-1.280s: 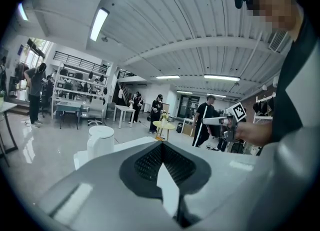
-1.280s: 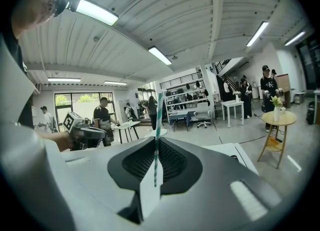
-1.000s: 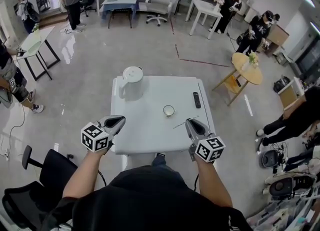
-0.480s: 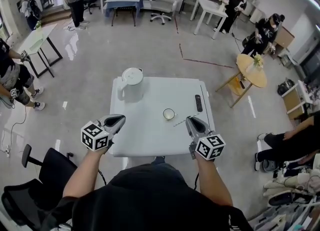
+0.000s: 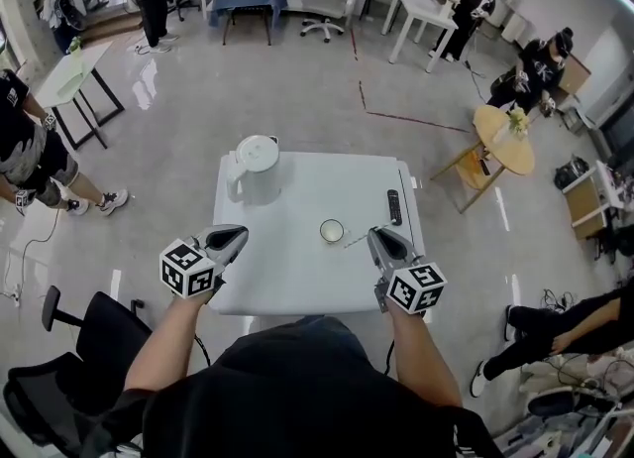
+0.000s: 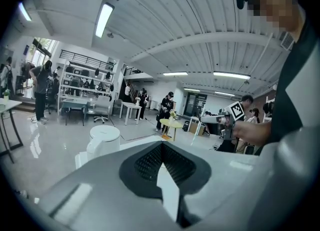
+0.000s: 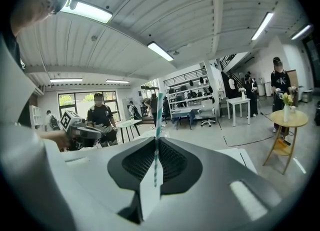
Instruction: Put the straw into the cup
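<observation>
Busy open workshop floor, with people at other tables well beyond, surrounds a white square surface [image 5: 297,273] that carries everything of interest. At the near left edge of it hangs the left claw [image 5: 230,240], its jaws pressed together on nothing and pointing out over the near left corner; it is well apart from the task's things. Farther back on the left side stands a white kettle [image 5: 256,164], upright and untouched. Right of centre sits the small cup [image 5: 332,231], open mouth up, alone on bare white. Just beside its near right rim is the free end of the straw [image 5: 355,239], a thin striped stick whose long axis runs from that end rightward and slightly away to the right claw [image 5: 381,242], which pinches it between closed jaws; the right gripper view shows the straw clamped at the seam of the pads and sticking out ahead of them. So the cup lies to the left of the right claw, along nearly the same line as the straw, and the right claw is plainly the nearer of the two. How high the straw's tip rides above the rim cannot be told from above. My guess is that the coming move is a short carry to the left, tipping the free end down into the mouth. At the far right a dark remote [image 5: 393,206] lies flat, out of the way.
</observation>
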Motion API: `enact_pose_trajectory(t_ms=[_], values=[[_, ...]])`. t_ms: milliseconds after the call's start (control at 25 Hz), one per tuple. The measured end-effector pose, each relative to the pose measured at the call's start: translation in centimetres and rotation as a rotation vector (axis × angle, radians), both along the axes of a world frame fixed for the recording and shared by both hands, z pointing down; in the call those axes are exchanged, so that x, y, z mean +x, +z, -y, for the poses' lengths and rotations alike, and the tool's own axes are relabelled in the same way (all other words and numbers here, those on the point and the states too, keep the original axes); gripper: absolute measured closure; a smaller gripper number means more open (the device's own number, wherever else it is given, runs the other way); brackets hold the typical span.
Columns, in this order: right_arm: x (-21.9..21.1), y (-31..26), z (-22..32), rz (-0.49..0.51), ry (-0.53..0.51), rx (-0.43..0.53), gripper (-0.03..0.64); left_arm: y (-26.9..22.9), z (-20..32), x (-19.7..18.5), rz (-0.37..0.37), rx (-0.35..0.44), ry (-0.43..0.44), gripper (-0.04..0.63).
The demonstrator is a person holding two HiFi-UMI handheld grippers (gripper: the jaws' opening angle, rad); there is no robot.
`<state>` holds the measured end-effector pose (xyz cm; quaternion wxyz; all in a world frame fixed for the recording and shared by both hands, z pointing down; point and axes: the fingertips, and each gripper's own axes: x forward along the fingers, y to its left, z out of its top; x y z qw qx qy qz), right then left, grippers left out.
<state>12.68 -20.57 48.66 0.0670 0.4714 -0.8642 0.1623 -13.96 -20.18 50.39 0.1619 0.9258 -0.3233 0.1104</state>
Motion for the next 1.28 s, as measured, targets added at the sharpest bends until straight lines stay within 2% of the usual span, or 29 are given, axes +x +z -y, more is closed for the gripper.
enact_pose_trajectory(t_ms=[560, 1280], values=[[1.4, 3.7, 3.7, -0.006, -0.019, -0.061, 0.563, 1.9, 2.2, 1.5, 0.012, -0.041, -0.019, 0.595], [1.0, 11.0, 7.3, -0.021, -0.057, -0.168, 0.563, 5.4, 3.7, 1.7, 0.033, -0.124, -0.056, 0.595]])
